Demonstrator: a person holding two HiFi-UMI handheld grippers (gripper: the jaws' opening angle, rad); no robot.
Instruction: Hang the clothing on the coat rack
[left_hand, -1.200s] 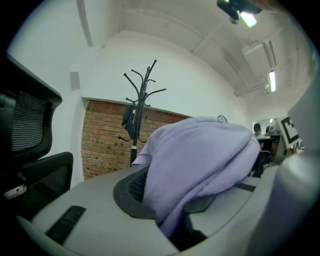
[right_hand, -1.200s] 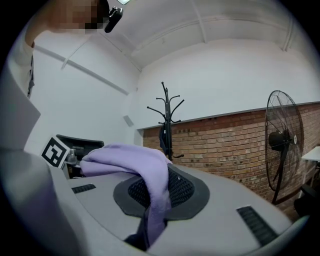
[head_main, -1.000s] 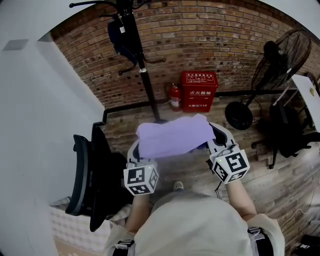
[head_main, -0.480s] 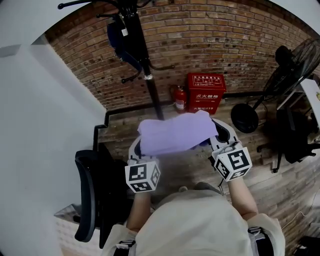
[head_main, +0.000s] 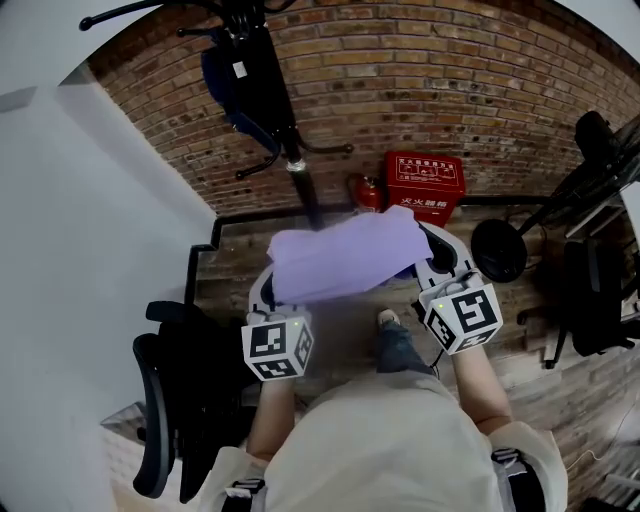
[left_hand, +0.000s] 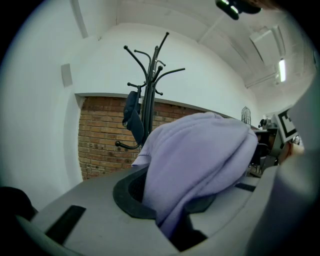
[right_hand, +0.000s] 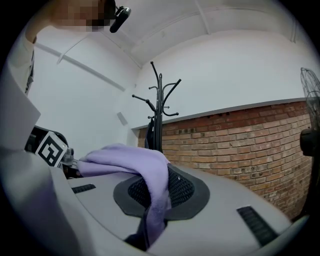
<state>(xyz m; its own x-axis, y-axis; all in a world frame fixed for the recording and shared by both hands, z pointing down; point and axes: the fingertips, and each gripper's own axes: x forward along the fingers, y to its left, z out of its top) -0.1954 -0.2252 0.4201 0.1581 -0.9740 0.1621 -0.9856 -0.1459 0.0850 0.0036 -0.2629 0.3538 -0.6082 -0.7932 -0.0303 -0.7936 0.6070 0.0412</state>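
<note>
A lilac garment (head_main: 345, 255) is stretched between my two grippers at chest height. My left gripper (head_main: 268, 288) is shut on its left edge, where the cloth (left_hand: 200, 160) bunches between the jaws. The right gripper (head_main: 432, 262) is shut on the right edge, with the cloth (right_hand: 150, 175) draped over its dark pad. The black coat rack (head_main: 285, 130) stands ahead and slightly left, against the brick wall, with a dark blue item (head_main: 225, 85) hanging on it. The same rack (left_hand: 150, 90) rises beyond the garment in the left gripper view, and the rack (right_hand: 159, 115) also shows in the right gripper view.
A black office chair (head_main: 175, 400) stands at my left by the white wall. A red fire box (head_main: 425, 185) and an extinguisher (head_main: 368, 192) sit at the wall's foot. A floor fan (head_main: 570, 190) and another dark chair (head_main: 600, 300) are at right.
The person has walked toward the coat rack with the garment held in both grippers. The rack and wall look nearer, the office chair has slipped back at left, and a foot now shows.
</note>
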